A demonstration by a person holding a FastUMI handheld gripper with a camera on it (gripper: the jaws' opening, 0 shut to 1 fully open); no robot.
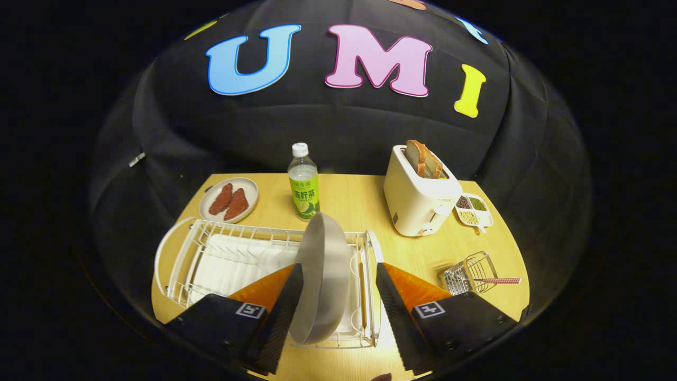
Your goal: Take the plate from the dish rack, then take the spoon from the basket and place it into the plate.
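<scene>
Far left on the counter (349, 203): a small dish of red meat slices (229, 200), then the white dish rack (211, 259) w/ the grey plate (322, 275) standing on edge in its right end. The plate sits between the fingers, nearer the left finger (280, 312), which looks to be touching its face; the right finger (394, 312) stands well apart from it. So the gripper (333, 317) is spread wide, nothing gripped yet. Plate's long axis runs up and away from the fingers (tilted slightly), so closing should pinch it across its thickness. Beyond: green-label bottle (304, 182), toaster (420, 198), a divided snack tray (473, 209). Right of the fingers, the wire basket (470, 275) w/ the spoon (500, 281) handle sticking out.
</scene>
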